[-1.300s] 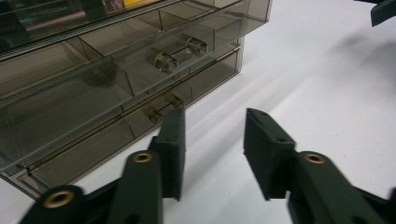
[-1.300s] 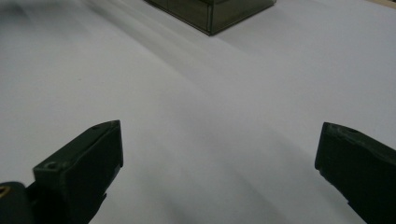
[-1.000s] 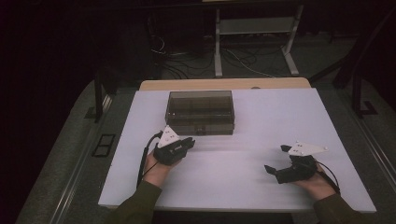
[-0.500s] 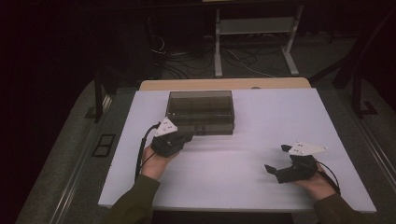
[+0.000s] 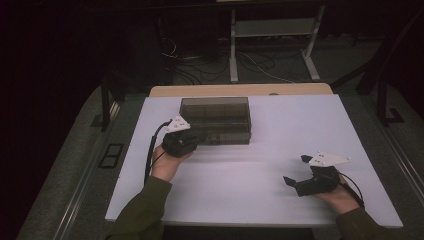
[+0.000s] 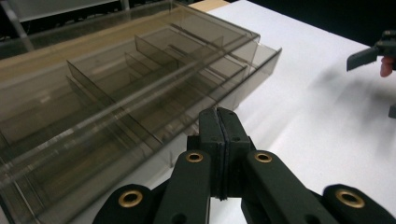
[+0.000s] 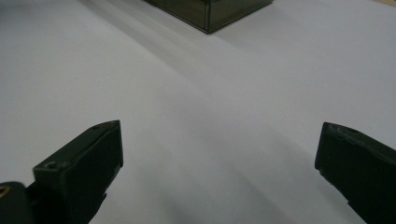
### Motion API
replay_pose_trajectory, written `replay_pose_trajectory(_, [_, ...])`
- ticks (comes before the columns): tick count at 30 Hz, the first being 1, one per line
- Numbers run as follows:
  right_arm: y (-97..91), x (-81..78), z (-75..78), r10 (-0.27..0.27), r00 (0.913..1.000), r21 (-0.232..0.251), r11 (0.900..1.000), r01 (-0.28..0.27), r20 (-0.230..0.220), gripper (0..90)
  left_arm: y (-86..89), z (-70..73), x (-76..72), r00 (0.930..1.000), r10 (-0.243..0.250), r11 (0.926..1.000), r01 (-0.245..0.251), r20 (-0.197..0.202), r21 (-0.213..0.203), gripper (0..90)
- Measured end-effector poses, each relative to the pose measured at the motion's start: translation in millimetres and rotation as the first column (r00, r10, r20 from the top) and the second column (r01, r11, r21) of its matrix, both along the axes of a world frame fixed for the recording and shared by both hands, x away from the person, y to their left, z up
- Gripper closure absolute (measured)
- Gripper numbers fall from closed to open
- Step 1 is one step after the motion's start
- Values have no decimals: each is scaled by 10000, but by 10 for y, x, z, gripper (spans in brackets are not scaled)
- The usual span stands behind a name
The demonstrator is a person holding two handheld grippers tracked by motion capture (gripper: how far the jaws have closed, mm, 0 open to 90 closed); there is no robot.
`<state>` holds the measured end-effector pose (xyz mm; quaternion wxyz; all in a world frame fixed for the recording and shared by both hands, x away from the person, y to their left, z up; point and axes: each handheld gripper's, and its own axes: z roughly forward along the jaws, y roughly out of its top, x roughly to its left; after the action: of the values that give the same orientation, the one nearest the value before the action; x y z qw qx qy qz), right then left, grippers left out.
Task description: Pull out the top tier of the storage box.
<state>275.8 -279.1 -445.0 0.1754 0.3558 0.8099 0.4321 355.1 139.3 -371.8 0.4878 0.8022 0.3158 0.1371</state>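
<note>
At the lower right of the high view, the right hand-held gripper [image 5: 295, 172] rested on the white bench [image 5: 260, 200] with its jaws spread. Left of centre, the left hand-held gripper [image 5: 195, 139], jaws pressed together on nothing, hovered at the front edge of the smoky clear divided box [image 5: 216, 120], whose compartments looked empty.

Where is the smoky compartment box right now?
In the high view, the box sits at the white table's far middle, just ahead of the left gripper.
</note>
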Motion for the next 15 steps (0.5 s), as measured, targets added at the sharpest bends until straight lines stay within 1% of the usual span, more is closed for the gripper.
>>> replay_pose_trajectory(2, [3, -1, 0, -42, 10000, 0, 10000, 42, -3, 6, -4, 27, 39, 10000, 30, 10000, -30, 14, -76, 892])
replay_pose_trajectory(6, [2, 3, -3, -32, 10000, -13, 10000, 32, 29, 6, -24, 67, 111, 9999, 131, 9999, -131, 41, -11, 892])
replay_pose_trajectory(8, [2, 4, -2, -41, 10000, -7, 10000, 41, 37, 6, -42, 69, 147, 9998, 159, 9999, -159, 89, -58, 892])
replay_pose_trajectory(11, [0, 3, -2, -37, 10000, 2, 10000, 37, 28, 5, -63, 73, 194, 9998, 191, 9997, -192, 64, 141, 892])
replay_pose_trajectory(12, [0, 2, -2, -42, 10000, 7, 10000, 42, 20, 6, -69, 69, 210, 9997, 233, 9997, -233, 25, 78, 892])
replay_pose_trajectory(14, [-4, 11, -5, -7, 9999, -26, 10000, 7, 135, 5, -72, 63, 243, 9996, 254, 9996, -253, -77, 160, 892])
replay_pose_trajectory(15, [0, 0, -2, -49, 10000, 15, 10000, 49, -17, 5, -71, 56, 258, 9997, 242, 9995, -240, -79, 203, 892])
